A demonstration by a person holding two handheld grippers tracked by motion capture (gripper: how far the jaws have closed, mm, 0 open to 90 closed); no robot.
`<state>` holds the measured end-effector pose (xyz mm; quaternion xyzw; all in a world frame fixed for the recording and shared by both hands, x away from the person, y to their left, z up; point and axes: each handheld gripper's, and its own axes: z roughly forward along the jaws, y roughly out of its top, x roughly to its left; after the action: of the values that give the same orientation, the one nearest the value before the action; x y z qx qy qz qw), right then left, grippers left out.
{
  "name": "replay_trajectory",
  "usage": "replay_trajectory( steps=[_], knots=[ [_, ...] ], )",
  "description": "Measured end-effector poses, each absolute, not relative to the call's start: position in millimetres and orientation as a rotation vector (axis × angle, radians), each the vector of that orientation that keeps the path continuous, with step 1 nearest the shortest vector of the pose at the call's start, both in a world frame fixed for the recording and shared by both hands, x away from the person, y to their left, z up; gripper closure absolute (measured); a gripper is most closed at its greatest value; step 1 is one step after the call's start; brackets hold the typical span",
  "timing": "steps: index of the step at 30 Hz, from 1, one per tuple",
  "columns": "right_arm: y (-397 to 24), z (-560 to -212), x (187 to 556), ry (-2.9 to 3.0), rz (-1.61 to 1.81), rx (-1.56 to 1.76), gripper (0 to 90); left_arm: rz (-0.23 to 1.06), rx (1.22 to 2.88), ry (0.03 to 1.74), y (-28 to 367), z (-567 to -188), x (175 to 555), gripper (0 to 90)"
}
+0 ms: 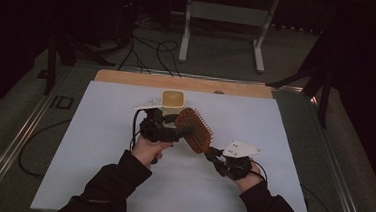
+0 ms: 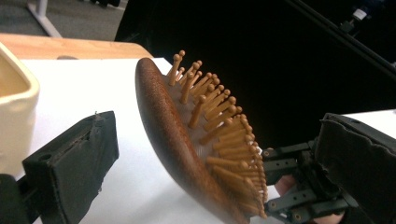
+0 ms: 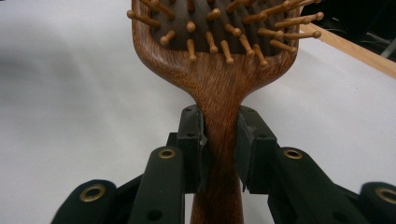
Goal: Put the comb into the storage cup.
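A pale wooden counter is almost wholly covered by a large white sheet, leaving a strip of bare wood along the far edge, and a cream square-mouthed cup stands on the sheet near that edge.

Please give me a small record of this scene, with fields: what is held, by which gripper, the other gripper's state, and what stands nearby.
held thing: wooden hairbrush, bristles facing up and toward the person
holder: right gripper, jaws pressed on the brush handle
other gripper: left gripper, jaws open on both sides of the brush head, not touching it
nearby: cream container behind the brush
surface: white sheet on a wooden table
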<state>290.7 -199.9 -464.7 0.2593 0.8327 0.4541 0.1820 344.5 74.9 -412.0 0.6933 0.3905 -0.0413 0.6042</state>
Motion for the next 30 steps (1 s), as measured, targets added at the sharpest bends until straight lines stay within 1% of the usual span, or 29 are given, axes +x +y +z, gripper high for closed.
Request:
replay_trajectory(
  steps=[5, 13, 14, 17, 20, 27, 30],
  knots=[
    [-200, -465, 291, 2.35, 1.282, 0.73, 73.4, -0.086, 1.617, 0.972, 66, -417, 347, 0.3],
    [-200, -465, 291, 2.354, 1.283, 0.723, 73.4, -0.088, 1.581, 1.012, 59, -419, 347, 4.9],
    [-200, -465, 291, 2.353, 1.283, 0.727, 73.4, -0.09, 1.582, 1.013, 58, -419, 347, 8.6],
    [-200, -465, 291, 2.353, 1.285, 0.728, 73.3, -0.087, 1.585, 1.031, 55, -418, 346, 10.8],
    [-199, -465, 291, 2.355, 1.284, 0.729, 73.4, -0.095, 1.585, 1.041, 54, -418, 346, 16.3],
    [-199, -465, 291, 2.359, 1.286, 0.731, 73.4, -0.109, 1.597, 1.066, 50, -421, 347, 33.2],
    [-200, -465, 291, 2.36, 1.279, 0.732, 73.3, -0.123, 1.596, 1.066, 51, -422, 348, 36.0]
  ],
)
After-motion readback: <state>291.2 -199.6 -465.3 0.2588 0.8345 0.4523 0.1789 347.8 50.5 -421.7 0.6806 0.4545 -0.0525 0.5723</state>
